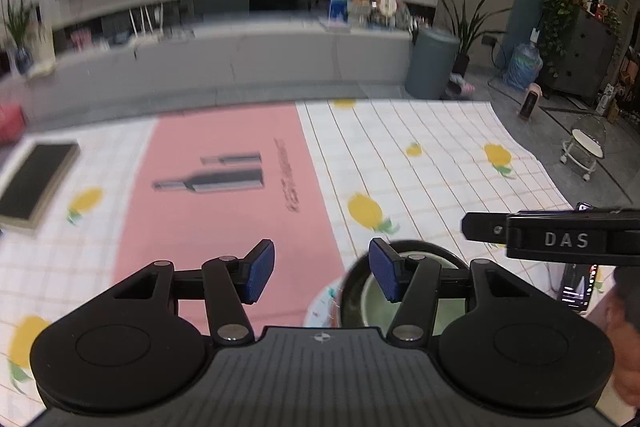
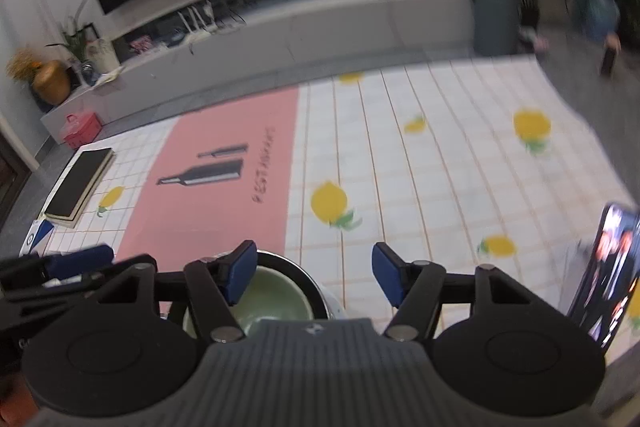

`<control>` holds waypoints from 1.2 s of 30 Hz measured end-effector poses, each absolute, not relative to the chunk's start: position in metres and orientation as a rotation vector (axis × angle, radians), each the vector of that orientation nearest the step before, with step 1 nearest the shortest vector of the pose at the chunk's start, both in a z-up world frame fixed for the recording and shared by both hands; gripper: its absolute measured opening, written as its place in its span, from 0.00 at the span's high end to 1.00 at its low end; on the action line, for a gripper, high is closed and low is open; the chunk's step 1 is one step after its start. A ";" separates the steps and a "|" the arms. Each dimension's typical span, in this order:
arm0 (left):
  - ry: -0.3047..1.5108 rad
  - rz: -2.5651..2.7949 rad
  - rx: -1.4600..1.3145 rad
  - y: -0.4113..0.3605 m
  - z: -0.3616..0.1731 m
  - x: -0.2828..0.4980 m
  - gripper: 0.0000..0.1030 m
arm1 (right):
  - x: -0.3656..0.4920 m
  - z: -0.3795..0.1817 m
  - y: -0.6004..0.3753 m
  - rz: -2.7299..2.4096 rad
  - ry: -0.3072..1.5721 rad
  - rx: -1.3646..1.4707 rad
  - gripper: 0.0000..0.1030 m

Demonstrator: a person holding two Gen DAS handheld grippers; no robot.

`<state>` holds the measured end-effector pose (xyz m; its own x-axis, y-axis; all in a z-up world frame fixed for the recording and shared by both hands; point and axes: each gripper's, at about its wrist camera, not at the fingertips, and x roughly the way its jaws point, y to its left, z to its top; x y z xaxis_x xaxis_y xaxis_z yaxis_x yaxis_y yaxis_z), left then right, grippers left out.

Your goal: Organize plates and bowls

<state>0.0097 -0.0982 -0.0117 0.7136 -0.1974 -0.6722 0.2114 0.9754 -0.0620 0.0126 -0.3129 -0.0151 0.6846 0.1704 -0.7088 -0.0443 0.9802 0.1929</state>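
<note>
Both the left gripper [image 1: 322, 269] and right gripper [image 2: 314, 273] hover with fingers wide and empty over the nested bowls [image 1: 360, 301] at the desk's near edge, where a careless nudge could tip them off.

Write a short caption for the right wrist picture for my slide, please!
The right tool hangs open above a green bowl nested in a dark bowl on a lemon-print cloth.

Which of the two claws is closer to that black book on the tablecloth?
Left, as far as I can judge. The book lies far off to the left; the left gripper sits on that side of the bowl, the right gripper beyond it.
</note>
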 end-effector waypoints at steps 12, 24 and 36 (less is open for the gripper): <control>0.623 -0.207 0.143 -0.086 0.004 -0.045 0.36 | -0.056 0.002 -0.282 0.172 0.702 0.061 0.29; 0.715 -0.175 0.218 -0.076 -0.024 -0.072 0.36 | -0.095 -0.022 -0.249 0.167 0.775 -0.001 0.29; 0.811 -0.160 0.193 -0.068 -0.044 -0.072 0.36 | -0.095 -0.042 -0.243 0.143 0.872 0.019 0.30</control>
